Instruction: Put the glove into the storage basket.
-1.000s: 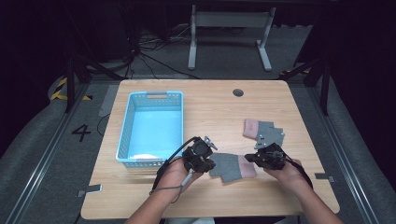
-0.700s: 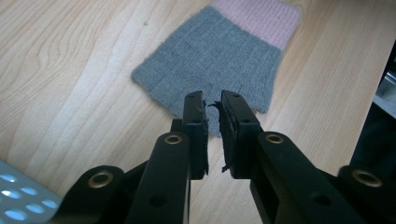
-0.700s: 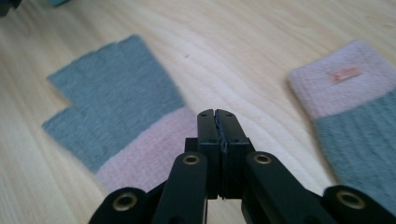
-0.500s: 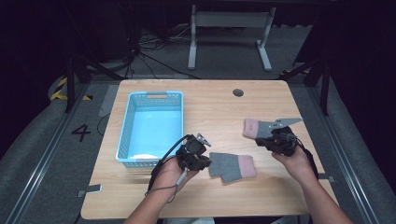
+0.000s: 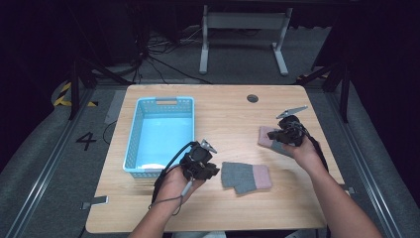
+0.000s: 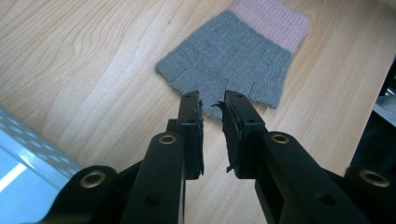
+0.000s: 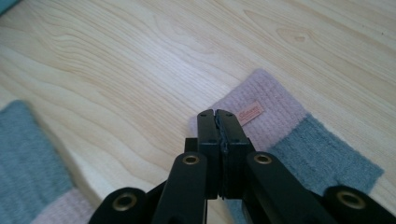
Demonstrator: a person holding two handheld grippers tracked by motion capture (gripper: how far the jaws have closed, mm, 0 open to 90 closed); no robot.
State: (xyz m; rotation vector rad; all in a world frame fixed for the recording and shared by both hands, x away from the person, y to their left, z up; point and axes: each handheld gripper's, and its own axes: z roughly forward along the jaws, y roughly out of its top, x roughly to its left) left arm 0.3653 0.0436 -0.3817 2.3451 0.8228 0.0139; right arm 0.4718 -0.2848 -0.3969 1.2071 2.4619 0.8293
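On the wooden table [image 5: 223,208] lie two grey mittens with pink cuffs, and each gripper is at one of them. The near mitten [image 5: 245,177] lies flat toward the front edge, its grey end pointing at the left gripper [image 5: 210,170], which sits just beside it, between the mitten and the blue basket [image 5: 132,148]. In the left gripper view the mitten [image 6: 236,58] spreads out ahead of the jaws, its frayed grey hem just past the tips; the left gripper [image 6: 212,105] has its jaws a little apart — they have just been opening — with nothing between the pads. The far mitten [image 5: 270,137] lies toward the right side of the table, partly hidden under the right gripper [image 5: 276,134] in the high view. In the right gripper view the right gripper [image 7: 215,114] has its jaws pressed together with no cloth between them, tips over the pink cuff of that mitten [image 7: 289,140] close to its small sewn label [image 7: 249,112] — whether they touch the cloth cannot be told. The corner of the near mitten [image 7: 28,168] shows at the lower left of that view.
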